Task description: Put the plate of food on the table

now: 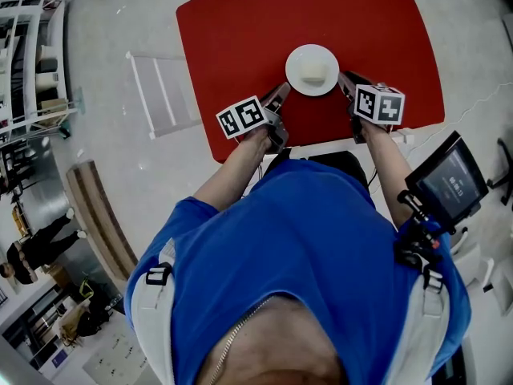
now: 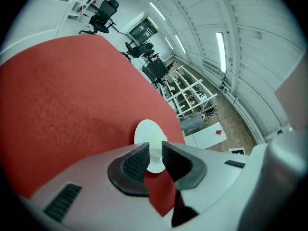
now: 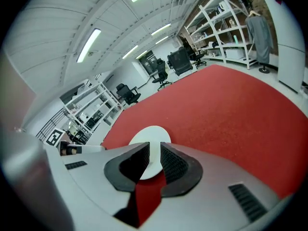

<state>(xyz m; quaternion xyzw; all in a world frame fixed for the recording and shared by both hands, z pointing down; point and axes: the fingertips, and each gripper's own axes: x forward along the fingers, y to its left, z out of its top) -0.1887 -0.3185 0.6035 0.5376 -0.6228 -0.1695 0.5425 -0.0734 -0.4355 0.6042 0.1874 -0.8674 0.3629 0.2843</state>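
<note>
A blue-shirted chest (image 1: 304,239) fills the near view. Beyond it, the left gripper (image 1: 281,95) and right gripper (image 1: 345,81) each pinch opposite rims of the plate (image 1: 298,58) (pale food (image 1: 315,73) aboard) at the red table (image 1: 240,38)'s near side. Letting go unevenly could tip it.

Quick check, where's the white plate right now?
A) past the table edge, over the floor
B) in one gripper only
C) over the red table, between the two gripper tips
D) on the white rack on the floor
C: in the head view the plate sits inside the red table outline, with the left gripper and right gripper at opposite rims, and each gripper view shows the rim between its jaws.
</note>
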